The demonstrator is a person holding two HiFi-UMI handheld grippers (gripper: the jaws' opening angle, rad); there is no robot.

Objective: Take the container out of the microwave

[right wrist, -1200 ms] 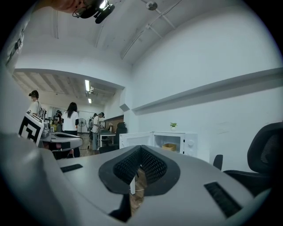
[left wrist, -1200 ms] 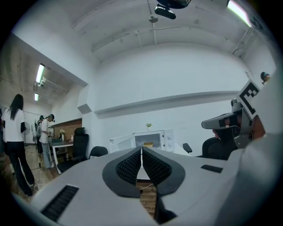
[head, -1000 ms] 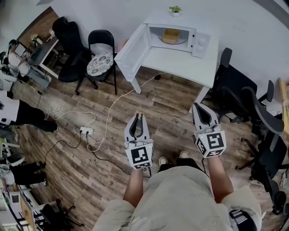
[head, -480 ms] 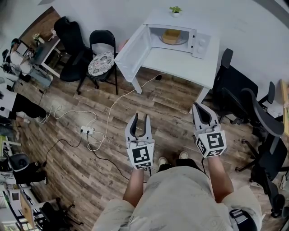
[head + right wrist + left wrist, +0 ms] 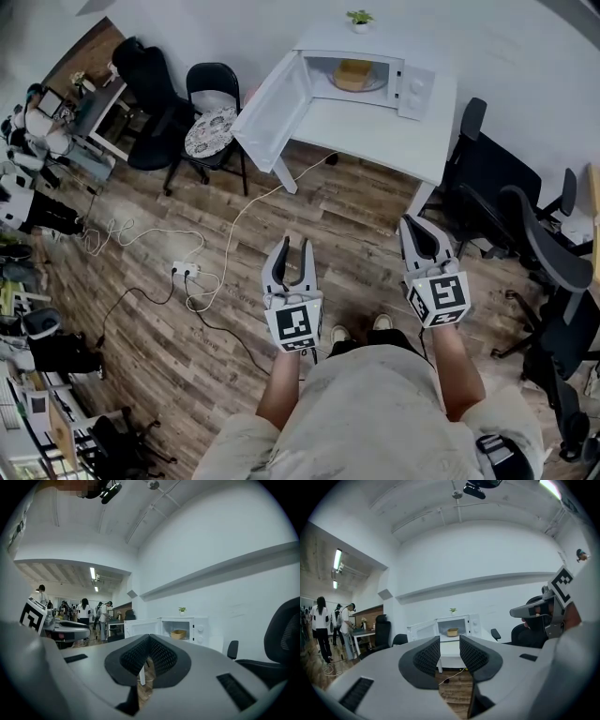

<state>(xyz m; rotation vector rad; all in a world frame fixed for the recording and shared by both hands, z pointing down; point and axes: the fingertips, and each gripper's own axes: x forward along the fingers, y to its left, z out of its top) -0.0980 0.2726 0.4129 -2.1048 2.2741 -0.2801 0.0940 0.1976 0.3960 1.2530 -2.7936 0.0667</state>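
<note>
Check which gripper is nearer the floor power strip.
Left. Left gripper, empty jaws just opened, sits right of the power strip in head view; right gripper is farther right.

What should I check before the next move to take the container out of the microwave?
1. Microwave door open: ok.
2. Container inside the microwave, in view: ok.
3. Left gripper open: ok; its fingers have just been opening, nothing between them.
4. Right gripper open: not ok; fingers together, empty.
5. Microwave within reach: not ok; open floor lies between.
</note>
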